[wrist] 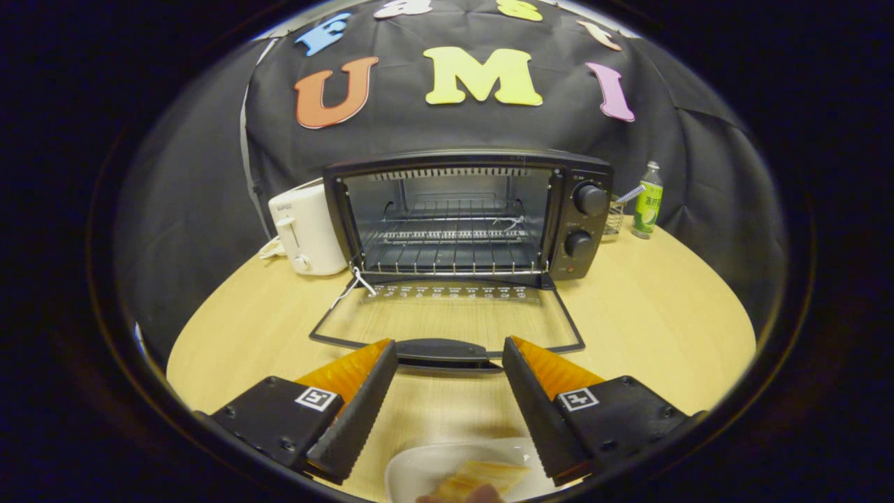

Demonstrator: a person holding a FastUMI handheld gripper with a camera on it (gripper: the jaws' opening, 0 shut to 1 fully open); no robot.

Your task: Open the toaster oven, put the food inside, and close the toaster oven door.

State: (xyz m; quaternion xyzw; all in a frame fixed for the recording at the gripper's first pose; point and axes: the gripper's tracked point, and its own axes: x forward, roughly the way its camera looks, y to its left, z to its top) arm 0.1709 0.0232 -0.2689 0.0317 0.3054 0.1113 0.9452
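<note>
The toaster oven [468, 216] stands on the light wooden worktop [649, 314], its back close to the black cloth wall. Its glass door [447, 318] is folded all the way down and lies flat on the worktop in front of the oven, with the dark handle [441, 349] along the door's front edge. The oven cavity is open, and a wire rack [450, 237] sits across it with free room above the rack. On the oven's control panel, right of the cavity, are 2 round knobs [590, 199], one above the other.

The gripper [449, 363] is open, its 2 fingers spread wide and holding nothing. The fingertips sit just in front of the door handle, 1 toward each end of it; whether they touch it cannot be told.

A white plate [426, 471] lies on the worktop on the near side of the oven door, between and below the fingers. On it rests the food [482, 478], a pale yellow-orange piece whose kind cannot be told. A fingertip of a person [464, 496] shows at the plate's near edge.

Left of the oven, just beside its side wall, is a white pop-up toaster [304, 230]. Right of the oven stand a small wire holder [614, 218] and a green bottle [647, 202], near the wall. Bare worktop lies open on both sides of the lowered door, wider on the right.
</note>
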